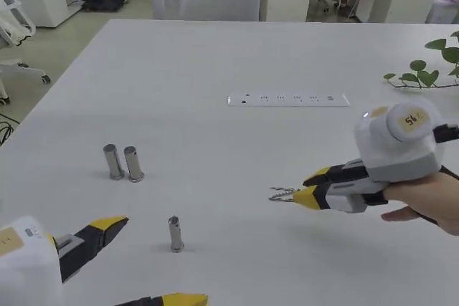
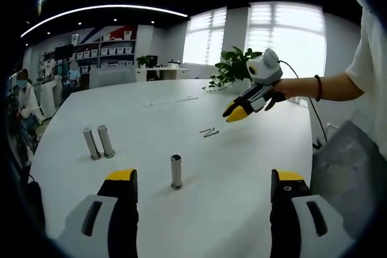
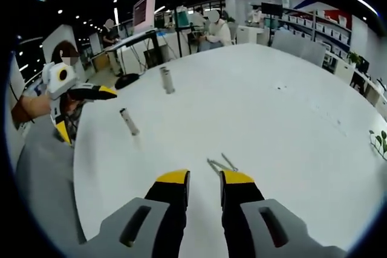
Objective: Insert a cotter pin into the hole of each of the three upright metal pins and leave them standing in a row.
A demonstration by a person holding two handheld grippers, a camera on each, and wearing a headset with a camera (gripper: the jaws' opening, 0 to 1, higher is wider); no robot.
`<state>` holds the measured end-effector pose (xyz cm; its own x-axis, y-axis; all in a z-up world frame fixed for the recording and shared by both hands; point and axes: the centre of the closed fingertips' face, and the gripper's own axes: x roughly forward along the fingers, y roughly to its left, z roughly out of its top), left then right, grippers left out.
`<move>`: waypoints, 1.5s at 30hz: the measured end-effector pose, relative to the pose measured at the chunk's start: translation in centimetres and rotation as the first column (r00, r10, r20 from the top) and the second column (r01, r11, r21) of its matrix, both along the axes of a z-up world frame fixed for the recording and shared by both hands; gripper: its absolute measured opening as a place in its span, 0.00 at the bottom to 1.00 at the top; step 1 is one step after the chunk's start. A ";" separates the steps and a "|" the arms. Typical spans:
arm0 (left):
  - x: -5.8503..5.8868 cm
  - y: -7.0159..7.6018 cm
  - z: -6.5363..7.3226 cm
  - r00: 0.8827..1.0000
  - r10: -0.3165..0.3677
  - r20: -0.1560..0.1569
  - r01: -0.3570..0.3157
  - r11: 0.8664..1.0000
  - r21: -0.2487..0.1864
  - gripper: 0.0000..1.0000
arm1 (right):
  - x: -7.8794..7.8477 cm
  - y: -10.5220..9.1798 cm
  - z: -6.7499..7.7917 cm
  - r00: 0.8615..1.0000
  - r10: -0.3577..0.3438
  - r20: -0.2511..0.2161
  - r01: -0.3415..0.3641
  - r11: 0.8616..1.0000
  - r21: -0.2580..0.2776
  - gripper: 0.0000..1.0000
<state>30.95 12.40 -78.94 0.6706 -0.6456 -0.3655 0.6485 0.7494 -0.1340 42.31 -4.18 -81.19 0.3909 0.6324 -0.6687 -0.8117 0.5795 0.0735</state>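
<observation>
Metal, silver-grey and cylindrical, three pins stand upright on the white counter (image 1: 215, 62). Their cross holes are too small to make out in any view. The cotter pins (image 1: 282, 193) show as a small cluster of thin wire lying flat on the counter, and their number cannot be told. In the head view the left gripper (image 1: 143, 263) is cut off by the bottom edge.

Left gripper: the jaws are spread wide, with nothing held or touched. In the left gripper view the single pin (image 2: 176, 171) stands ahead of the jaws, between their yellow tips.

Right gripper (image 1: 307, 185): the jaws are set to a narrow gap with nothing between them. In the right gripper view the cotter pins lie just ahead of the tips, apart from them.

Pin positions: the outer pin (image 1: 112, 161) and the inner pin (image 1: 133, 164) stand side by side, almost touching, at the left of the counter. The single pin stands alone, nearer the person and well apart from that pair. Each pin has a slightly wider foot.

Farther back on the counter lie a white power strip (image 1: 288, 99) and a green plant (image 1: 430, 69).
</observation>
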 end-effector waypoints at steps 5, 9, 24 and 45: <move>-0.1 -0.2 0.0 1.000 -0.011 -0.004 0.011 1.000 -0.002 0.89 | 1.1 0.2 -0.7 1.000 0.001 -0.015 -0.001 0.999 -0.033 0.19; -0.3 -0.3 -0.2 1.000 -0.018 -0.011 0.018 1.000 0.002 0.88 | 1.7 0.3 -1.3 0.999 0.019 -0.027 -0.021 0.997 -0.072 0.17; -0.3 0.0 -0.6 1.000 -0.013 -0.024 0.013 1.000 -0.004 0.85 | 3.5 0.5 -3.6 0.996 0.066 -0.066 -0.076 0.983 -0.167 0.14; -0.6 0.6 -1.1 0.999 0.007 -0.044 -0.008 1.000 -0.004 0.83 | 4.0 0.7 -5.3 0.977 0.179 -0.116 -0.206 0.936 -0.285 0.13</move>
<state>30.31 13.05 -80.04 0.6588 -0.6421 -0.3919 0.6362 0.7536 -0.1653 46.34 -3.51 -86.48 0.2135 0.4603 -0.8617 -0.9079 0.4192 -0.0010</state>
